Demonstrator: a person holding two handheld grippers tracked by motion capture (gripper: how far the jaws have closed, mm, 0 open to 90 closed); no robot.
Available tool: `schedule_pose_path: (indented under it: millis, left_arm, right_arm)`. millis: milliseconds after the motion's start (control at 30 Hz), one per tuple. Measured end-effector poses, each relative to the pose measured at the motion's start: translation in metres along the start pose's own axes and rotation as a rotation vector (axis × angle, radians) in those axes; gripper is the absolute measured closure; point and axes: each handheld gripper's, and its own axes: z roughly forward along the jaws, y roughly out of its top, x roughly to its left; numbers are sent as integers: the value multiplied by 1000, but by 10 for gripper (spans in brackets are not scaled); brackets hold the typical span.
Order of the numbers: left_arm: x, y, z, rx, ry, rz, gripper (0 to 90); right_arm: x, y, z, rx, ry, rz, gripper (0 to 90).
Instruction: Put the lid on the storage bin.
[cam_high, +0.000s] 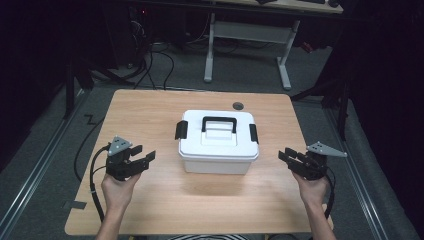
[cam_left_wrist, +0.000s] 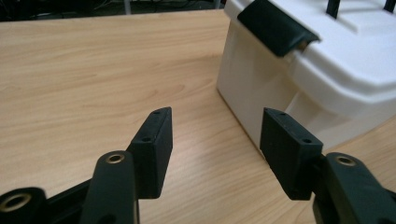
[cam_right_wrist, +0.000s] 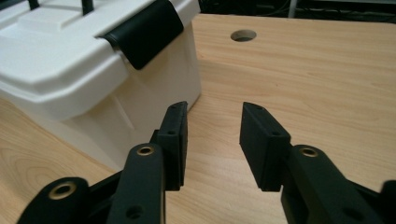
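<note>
A white lidded box (cam_high: 219, 145) stands in the middle of the wooden table (cam_high: 150, 105), with a black handle (cam_high: 218, 121) on top and a black latch on each end (cam_high: 181, 129) (cam_high: 253, 133). My left gripper (cam_high: 145, 153) hovers to the box's left, pointing at it, open and empty. In the left gripper view the left gripper (cam_left_wrist: 217, 116) faces the box's corner (cam_left_wrist: 327, 79) below one latch (cam_left_wrist: 275, 28). My right gripper (cam_high: 286, 153) is to the box's right, open and empty. In the right gripper view the right gripper (cam_right_wrist: 215, 109) points past the box (cam_right_wrist: 93, 79) and its latch (cam_right_wrist: 144, 32).
A round cable hole (cam_high: 238, 105) sits in the table behind the box, also visible as the hole (cam_right_wrist: 243, 35) in the right gripper view. Beyond the table stand a white desk frame (cam_high: 284, 65) and floor cables (cam_high: 150, 65). Bare wood lies on both sides of the box.
</note>
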Motion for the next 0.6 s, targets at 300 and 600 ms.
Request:
schedule_pose_path:
  millis: [300, 600]
  left_arm:
    - [10, -28, 8, 49, 38, -12, 413]
    - [21, -47, 21, 102, 84, -31, 400]
  right_arm:
    - [-14, -29, 6, 27, -50, 43, 545]
    - [-21, -55, 16, 67, -81, 53, 508]
